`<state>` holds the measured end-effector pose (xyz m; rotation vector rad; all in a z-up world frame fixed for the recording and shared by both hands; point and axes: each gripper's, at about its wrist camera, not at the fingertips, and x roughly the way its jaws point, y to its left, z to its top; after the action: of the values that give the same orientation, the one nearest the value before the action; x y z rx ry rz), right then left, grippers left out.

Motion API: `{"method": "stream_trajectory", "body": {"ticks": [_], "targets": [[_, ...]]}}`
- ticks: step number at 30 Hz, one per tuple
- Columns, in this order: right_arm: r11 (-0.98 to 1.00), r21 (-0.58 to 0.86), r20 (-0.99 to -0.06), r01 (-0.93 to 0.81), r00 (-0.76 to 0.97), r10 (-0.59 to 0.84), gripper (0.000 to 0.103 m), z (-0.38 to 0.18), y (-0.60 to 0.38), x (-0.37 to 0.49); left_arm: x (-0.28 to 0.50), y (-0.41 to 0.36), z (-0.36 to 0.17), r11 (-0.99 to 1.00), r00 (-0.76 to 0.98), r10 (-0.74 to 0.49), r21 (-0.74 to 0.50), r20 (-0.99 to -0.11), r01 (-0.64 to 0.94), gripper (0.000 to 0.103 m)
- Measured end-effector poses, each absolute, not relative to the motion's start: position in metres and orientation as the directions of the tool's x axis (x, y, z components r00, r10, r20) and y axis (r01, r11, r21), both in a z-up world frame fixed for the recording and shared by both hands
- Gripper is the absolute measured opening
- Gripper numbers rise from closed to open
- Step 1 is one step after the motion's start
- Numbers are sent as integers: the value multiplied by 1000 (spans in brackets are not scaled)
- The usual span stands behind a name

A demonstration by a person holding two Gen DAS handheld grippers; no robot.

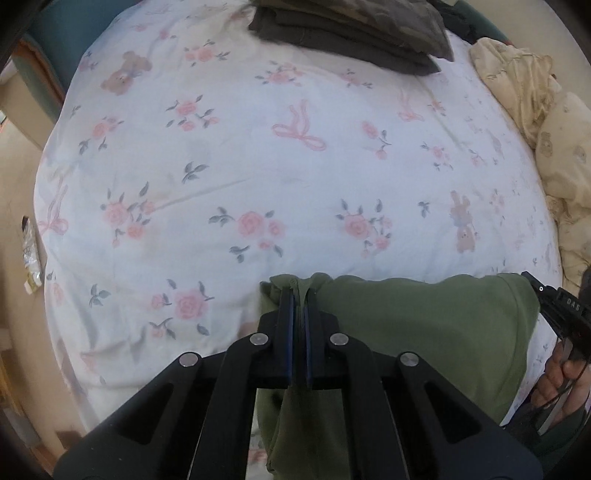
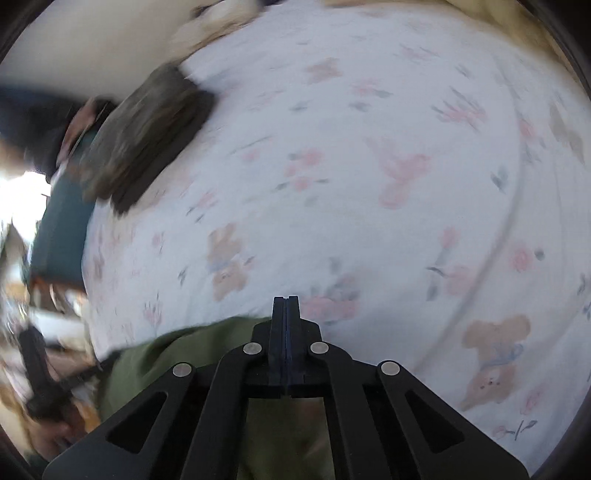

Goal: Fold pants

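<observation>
Closest to the lens, the left gripper point(image 1: 299, 295) is clamped on a bunched edge of the green pants point(image 1: 424, 325), cloth visibly pinched between its jaws. These pants lie at the near edge of the floral bedsheet point(image 1: 258, 166), spreading rightward toward the person's right hand point(image 1: 561, 376). Far across the bed sits a stack of dark folded clothes point(image 1: 351, 33); a cream quilt point(image 1: 546, 122) lies at the right.

In the blurred right wrist view, the right gripper point(image 2: 285, 299) has its jaws pressed together; whether cloth is caught between them cannot be told, though green fabric lies under it.

Judgement: a fold is under way. Next, both held edges need carrying over evenly and laying flat.
</observation>
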<state>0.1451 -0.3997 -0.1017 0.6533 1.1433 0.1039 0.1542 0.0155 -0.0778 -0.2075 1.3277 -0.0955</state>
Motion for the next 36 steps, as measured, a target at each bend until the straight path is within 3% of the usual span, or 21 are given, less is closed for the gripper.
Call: {"method": "stream_trajectory", "body": {"ticks": [4,8,12,16,19,21,23,26,28,31,33,36], "targets": [[807,590,-715,25,481,508,0,-59,-372,138,152,11,-67,967,269,-234,-252,-934,-36,7],[834,502,-729,-228,407,550,0,-42,-305,131,150,7,-70,978,267,-196,-209,-943,-23,4],[953,205,-870,-225,404,282,0,-78,-273,139,149,4,-78,986,255,-163,-169,-953,1,4],[990,106,-894,-98,425,138,0,-89,-306,155,147,3,-78,989,262,-146,-149,-954,8,4],[948,317,-850,-11,440,290,0,-78,-341,151,147,9,-75,987,280,-145,-160,-949,-31,8],[920,388,-795,-51,486,362,0,-58,-339,146,144,12,-66,987,295,-128,-152,-947,-60,26],[905,398,-766,-149,488,418,0,-43,-320,142,132,13,-43,984,403,-106,-154,-909,-88,32],[874,395,-780,-282,400,481,0,-49,-274,142,112,-13,-21,975,494,-210,-218,-844,42,32],[885,360,-815,-297,361,453,0,-67,-257,142,100,-42,-32,947,426,-318,-265,-847,179,31],[915,297,-836,-274,388,387,0,-83,-261,143,96,-58,-67,970,379,-207,-138,-902,201,29],[946,238,-852,-220,420,312,0,-87,-278,144,100,-46,-78,989,397,-105,-53,-912,139,29],[943,288,-854,-164,402,331,0,-91,-300,144,114,-9,-89,999,373,46,46,-926,-9,30]]}}
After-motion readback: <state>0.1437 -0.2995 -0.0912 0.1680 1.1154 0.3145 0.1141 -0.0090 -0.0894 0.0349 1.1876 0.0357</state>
